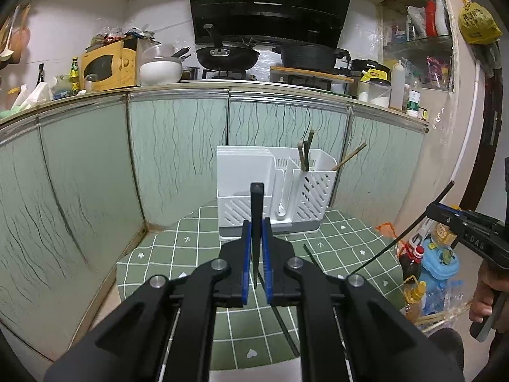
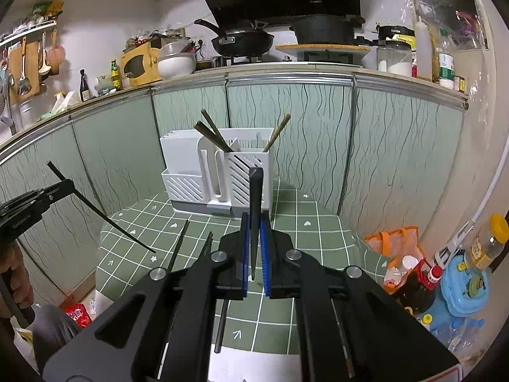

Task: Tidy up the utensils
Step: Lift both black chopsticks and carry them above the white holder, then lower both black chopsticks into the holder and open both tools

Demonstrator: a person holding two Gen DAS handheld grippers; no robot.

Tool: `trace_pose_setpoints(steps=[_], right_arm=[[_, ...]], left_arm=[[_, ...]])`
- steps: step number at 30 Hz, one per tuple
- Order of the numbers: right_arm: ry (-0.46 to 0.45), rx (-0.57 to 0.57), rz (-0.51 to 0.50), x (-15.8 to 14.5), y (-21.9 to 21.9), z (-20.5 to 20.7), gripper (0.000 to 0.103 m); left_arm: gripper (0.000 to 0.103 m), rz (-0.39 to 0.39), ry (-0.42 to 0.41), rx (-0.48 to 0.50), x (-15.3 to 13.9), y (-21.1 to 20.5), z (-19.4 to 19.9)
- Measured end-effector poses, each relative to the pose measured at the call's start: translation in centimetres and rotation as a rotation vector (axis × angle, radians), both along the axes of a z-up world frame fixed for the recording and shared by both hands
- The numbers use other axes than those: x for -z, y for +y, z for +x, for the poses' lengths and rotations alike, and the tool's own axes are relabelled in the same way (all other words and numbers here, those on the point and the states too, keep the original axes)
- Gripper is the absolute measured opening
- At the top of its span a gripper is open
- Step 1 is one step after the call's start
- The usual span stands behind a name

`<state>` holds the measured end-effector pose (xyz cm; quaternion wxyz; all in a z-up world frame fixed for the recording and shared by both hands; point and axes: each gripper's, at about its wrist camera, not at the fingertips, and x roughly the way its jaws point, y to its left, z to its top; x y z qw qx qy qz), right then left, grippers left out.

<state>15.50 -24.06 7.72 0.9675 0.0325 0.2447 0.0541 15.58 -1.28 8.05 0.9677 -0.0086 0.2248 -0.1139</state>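
My left gripper is shut on a black chopstick that stands upright between the blue pads. My right gripper is shut the same way on another black chopstick. Each view shows the other gripper off to the side, the right gripper and the left gripper, with its chopstick slanting down over the table. The white utensil holder stands at the back of the green tiled table, with brown chopsticks in its right compartment. Loose black chopsticks lie on the table.
Green cabinet fronts close in the table behind and to the left. On the floor to the right are an orange bag, bottles and a blue container. The counter above holds pans and a yellow microwave.
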Motion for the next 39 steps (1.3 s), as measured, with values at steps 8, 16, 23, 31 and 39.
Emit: trace_pose_setpoints(steps=[8, 16, 23, 31, 39], right_arm=[[-0.019, -0.004, 0.001, -2.2, -0.3, 1.0, 0.006], [-0.052, -0.006, 0.008, -5.3, -0.8, 2.8, 0.006], [-0.065, -0.013, 0.022, -7.4, -1.1, 5.5, 0.006], [-0.088, -0.018, 0.047, -9.4, -1.4, 8.1, 0.006], [-0.128, -0.027, 0.042, -11.8, -1.1, 11.3, 0.006]], left_arm=[[0.006, -0.012, -0.01, 0.038, -2.1, -0.9, 1.4], [0.006, 0.007, -0.037, 0.066, -4.7, -3.1, 3.4], [0.006, -0.014, -0.051, 0.091, -6.7, -5.2, 5.8], [0.006, -0.027, -0.067, 0.12, -8.8, -7.9, 8.8], [0.006, -0.039, -0.086, 0.141, -10.7, -10.0, 11.9]])
